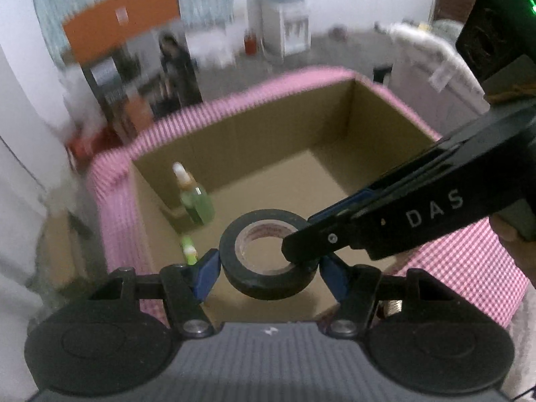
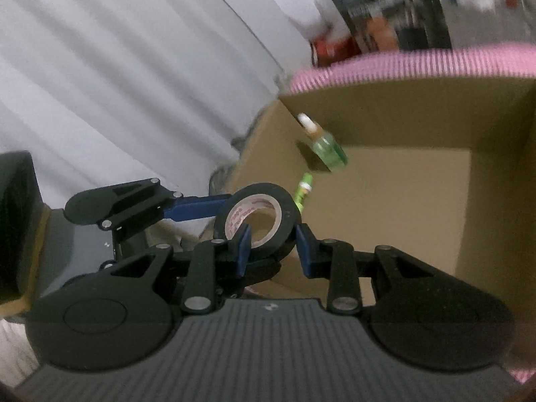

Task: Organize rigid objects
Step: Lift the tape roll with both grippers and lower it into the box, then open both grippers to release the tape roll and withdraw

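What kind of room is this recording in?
Probably an office or workroom doubling as a data-collection space, though the background is blurred. Clues: a water dispenser against the far wall, an orange panel over shelving, and a cardboard box edged in pink checked cloth.

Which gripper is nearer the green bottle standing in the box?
Left. The left gripper, clamped across the black tape roll, sits just beside the green bottle; the right gripper grips the roll's wall from the far side.
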The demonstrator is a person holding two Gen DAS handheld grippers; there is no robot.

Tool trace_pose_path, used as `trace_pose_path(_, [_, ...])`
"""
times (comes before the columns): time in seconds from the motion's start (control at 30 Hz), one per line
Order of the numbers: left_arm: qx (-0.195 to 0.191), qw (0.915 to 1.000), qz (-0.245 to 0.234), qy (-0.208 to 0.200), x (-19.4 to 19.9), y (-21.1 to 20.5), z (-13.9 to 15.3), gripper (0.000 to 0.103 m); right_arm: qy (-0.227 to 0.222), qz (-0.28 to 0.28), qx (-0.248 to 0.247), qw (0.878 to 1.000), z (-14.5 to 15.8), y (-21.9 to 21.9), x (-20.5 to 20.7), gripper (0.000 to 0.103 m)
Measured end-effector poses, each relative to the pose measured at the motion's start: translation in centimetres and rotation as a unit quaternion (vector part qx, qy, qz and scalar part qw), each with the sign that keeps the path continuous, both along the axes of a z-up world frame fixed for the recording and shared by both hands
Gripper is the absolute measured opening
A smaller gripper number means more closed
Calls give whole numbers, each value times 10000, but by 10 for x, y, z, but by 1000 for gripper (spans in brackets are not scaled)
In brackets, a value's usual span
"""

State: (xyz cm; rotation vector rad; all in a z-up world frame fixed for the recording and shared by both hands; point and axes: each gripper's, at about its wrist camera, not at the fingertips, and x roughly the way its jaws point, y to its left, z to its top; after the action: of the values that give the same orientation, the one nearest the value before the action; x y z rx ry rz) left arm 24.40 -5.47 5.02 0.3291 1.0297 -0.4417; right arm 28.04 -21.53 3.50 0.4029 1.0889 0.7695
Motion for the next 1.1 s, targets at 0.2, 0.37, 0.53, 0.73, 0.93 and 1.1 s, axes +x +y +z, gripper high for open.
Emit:
trace_pose_path(0.2, [108,9961,94,866,33,-2,-36,66,819,249,-190,9961,-43,5,28,30])
trace_pose_path(0.37, [199,9915,230,1268,45,-2,-52,66,1161,437,-335,9917,-59,13,38,30])
trace_pose_path(0.53, [310,9873,317,1529,55,-3,-62,66,1411,553,-444,9875,-71,18,51,31])
trace_pose_path(0.73, [260,9845,398,1691,58,-3,-63,66,1594,647,-555,9835,-85,25,59,31])
trace_pose_path(0.93, [130,9845,499,1677,55,-3,-58,69,1596,565,-446,9846,-89,24,60,33])
trace_pose_path(1.1, [9,9892,483,1385,44,-1,-40,73,1320,410,-212,9902,-75,17,56,44])
